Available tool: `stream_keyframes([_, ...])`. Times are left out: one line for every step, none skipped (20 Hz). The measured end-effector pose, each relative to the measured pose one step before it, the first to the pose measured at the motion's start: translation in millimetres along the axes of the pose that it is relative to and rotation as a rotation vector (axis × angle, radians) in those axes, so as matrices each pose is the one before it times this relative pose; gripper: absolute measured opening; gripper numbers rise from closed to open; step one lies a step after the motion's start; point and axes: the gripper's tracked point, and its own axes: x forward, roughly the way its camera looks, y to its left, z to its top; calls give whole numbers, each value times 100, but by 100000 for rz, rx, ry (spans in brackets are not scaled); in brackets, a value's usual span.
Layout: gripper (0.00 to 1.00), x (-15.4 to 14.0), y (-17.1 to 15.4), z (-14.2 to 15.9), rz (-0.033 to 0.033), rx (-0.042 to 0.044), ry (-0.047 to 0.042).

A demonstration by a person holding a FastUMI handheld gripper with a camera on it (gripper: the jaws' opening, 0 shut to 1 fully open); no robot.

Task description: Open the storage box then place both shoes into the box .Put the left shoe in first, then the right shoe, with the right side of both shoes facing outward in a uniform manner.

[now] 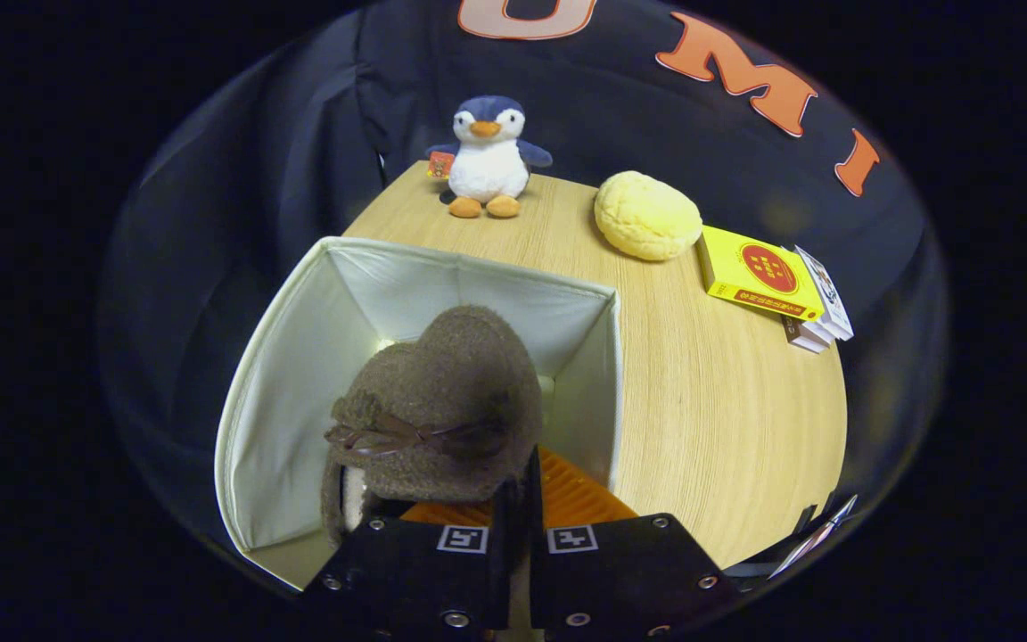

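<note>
The shoe (442, 401) hangs in the storage box (282, 374), clamped by the claw (513, 508). Beyond the box on the tabletop (727, 419): penguin toy (488, 156), bread bun (647, 214) rightward, then stacked books (772, 281).

Light wooden table (727, 419), dark cloth booth wall (255, 178) behind, dim surroundings

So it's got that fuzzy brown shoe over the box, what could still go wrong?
The gripper holds the brown shoe by one edge, so it might slip or twist and land facing the wrong way. It hangs close to the storage box wall, so it could catch the soft side and shove the box.
</note>
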Motion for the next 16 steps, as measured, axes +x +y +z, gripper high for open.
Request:
stream_keyframes([14, -244, 148, -118, 737, -354, 373])
stream_keyframes([15, -274, 348, -364, 1756, 188, 1175])
stream_keyframes([20, -383, 250, -355, 2129, 422, 1075])
stream_keyframes([21, -490, 4, -458, 1889, 227, 1744])
stream_keyframes([21, -574, -115, -783, 2134, -208, 2517])
stream_keyframes([22, -367, 283, -97, 3903, 847, -106])
stream_keyframes([24, -851, -225, -28, 2484, 551, -56])
stream_keyframes([25, -915, -142, 146, 3029, 683, -848])
stream_keyframes([26, -838, -274, 269, 2355, 146, -1538])
stream_keyframes([27, -989, -171, 305, 3540, 602, -2051])
stream_keyframes([27, -805, -277, 337, 2832, 852, -2024])
stream_keyframes([28, -737, -686, 323, 2083, 993, -2641])
stream_keyframes([29, -476, -841, 217, 1598, 615, -1170])
stream_keyframes([29, -492, -1127, -147, 470, 564, -813])
stream_keyframes([29, -387, -1292, 184, -82, 92, -1545])
stream_keyframes([29, -456, -1094, 208, 560, 177, -2009])
